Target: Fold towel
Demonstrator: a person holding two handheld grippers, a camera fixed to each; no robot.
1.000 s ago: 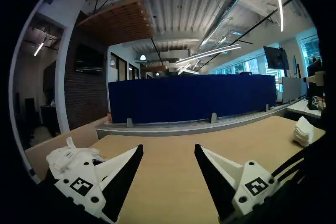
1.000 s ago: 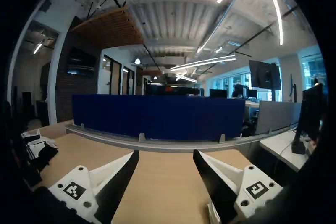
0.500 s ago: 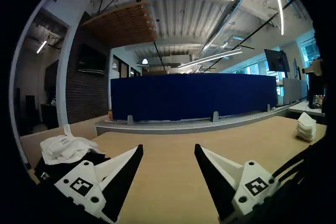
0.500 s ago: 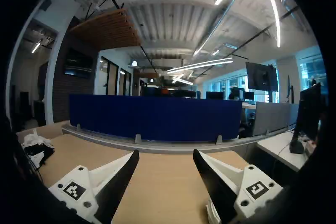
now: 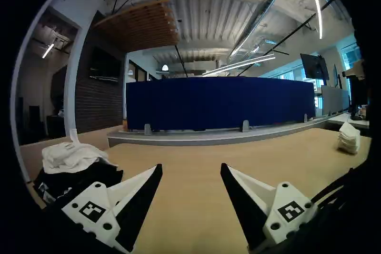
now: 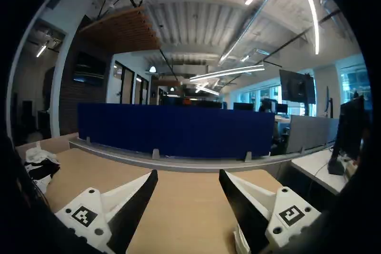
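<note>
We are looking along the left gripper (image 5: 190, 165), its fingers spread wide and holding nothing, above a wooden table (image 5: 190, 206) that is running up to a long blue partition (image 5: 214, 104). In front of the partition's left end, a crumpled white towel (image 5: 66, 156) is lying on a dark cloth (image 5: 95, 174), close beside the gripper's left finger. In front of the partition's right end, a stack of folded towels (image 5: 349, 137) is sitting near the table's edge. The right gripper (image 6: 188, 172) is facing the same partition, likewise gaping and empty. Past the partition's right end, a dark monitor (image 6: 350, 125) is standing on a neighbouring desk (image 6: 319, 168).
</note>
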